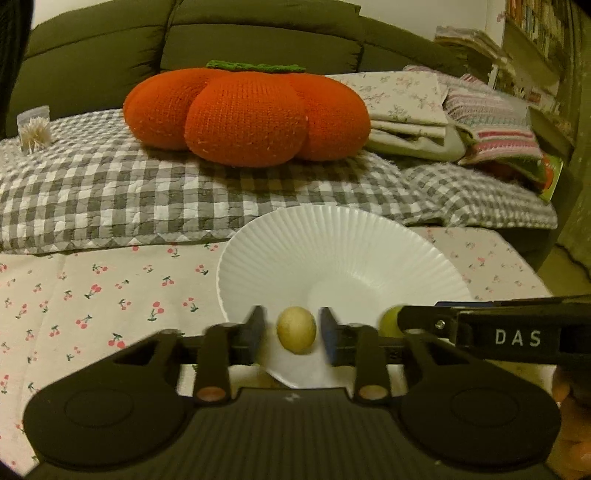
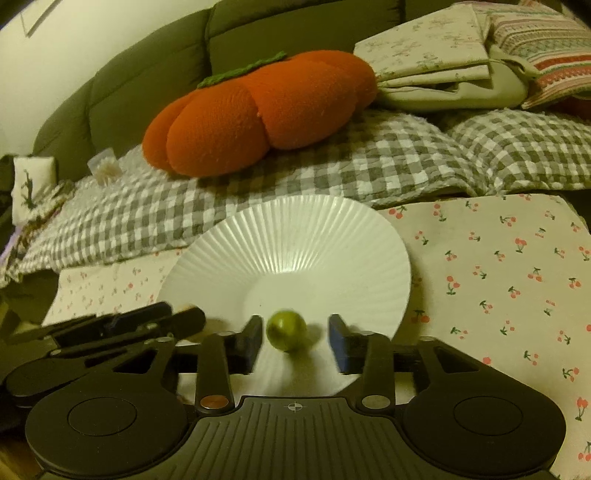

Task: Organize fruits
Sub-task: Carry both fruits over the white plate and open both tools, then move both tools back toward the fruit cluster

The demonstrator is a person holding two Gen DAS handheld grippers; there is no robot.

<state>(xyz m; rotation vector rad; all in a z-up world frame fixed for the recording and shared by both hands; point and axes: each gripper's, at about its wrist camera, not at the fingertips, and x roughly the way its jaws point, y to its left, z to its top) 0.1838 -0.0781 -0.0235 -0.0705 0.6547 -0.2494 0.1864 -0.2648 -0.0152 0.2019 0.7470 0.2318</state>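
Note:
A white ribbed plate (image 1: pixel 332 236) lies on a cherry-print cloth (image 1: pixel 92 295). A small pale yellow fruit (image 1: pixel 296 329) rests near the plate's front. My left gripper (image 1: pixel 293 331) is open around it, with a gap on both sides. A small green fruit (image 2: pixel 286 329) rests on the same plate (image 2: pixel 295 229), inside my open right gripper (image 2: pixel 295 341) and closer to its left finger. In the left wrist view the green fruit (image 1: pixel 390 322) is half hidden behind the right gripper's black finger (image 1: pixel 424 321). The left gripper's fingers (image 2: pixel 177 317) show at the left of the right wrist view.
An orange knitted pumpkin cushion (image 1: pixel 247 114) sits on a grey checked quilt (image 1: pixel 110 192) behind the plate, against a green sofa (image 1: pixel 258 33). Folded linens (image 1: pixel 413 118) are stacked at the right. A small clear jar (image 1: pixel 34 129) of toothpicks stands at the far left.

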